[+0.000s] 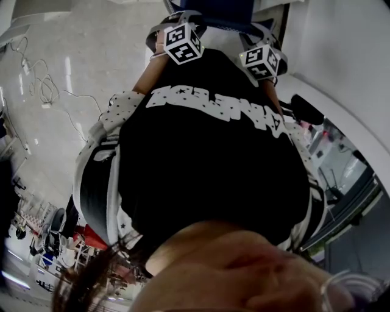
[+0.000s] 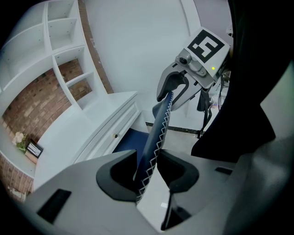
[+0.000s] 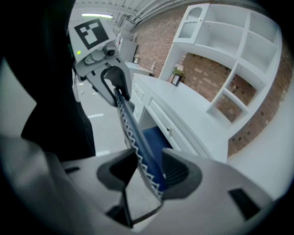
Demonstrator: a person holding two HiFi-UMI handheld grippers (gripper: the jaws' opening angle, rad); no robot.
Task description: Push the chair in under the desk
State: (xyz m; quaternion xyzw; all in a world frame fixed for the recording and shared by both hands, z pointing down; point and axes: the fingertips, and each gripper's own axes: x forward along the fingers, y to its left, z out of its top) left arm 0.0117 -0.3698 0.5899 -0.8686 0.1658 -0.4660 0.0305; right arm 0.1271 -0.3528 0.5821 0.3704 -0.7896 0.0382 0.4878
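The chair's blue backrest [image 2: 156,133], edged with white zigzag stitching, runs between both grippers, and its top [image 1: 213,12] shows past the person's black shirt. My left gripper [image 2: 148,172] straddles that edge. The cloth lies against one pad and I see no squeeze, so it reads as open. My right gripper [image 3: 149,170] straddles the same edge [image 3: 133,133] further along, jaws wide, the cloth against its right pad. Each gripper shows in the other's view: the right gripper [image 2: 177,87] and the left gripper [image 3: 112,82]. The blue seat [image 2: 128,140] sits at the white desk [image 2: 105,124].
The desk [image 3: 183,114] has drawers with small knobs. White shelves [image 2: 64,55] stand on a brick wall behind it. A small plant and a frame [image 2: 23,142] stand on the desktop. Cables [image 1: 42,85] lie on the pale floor to the left.
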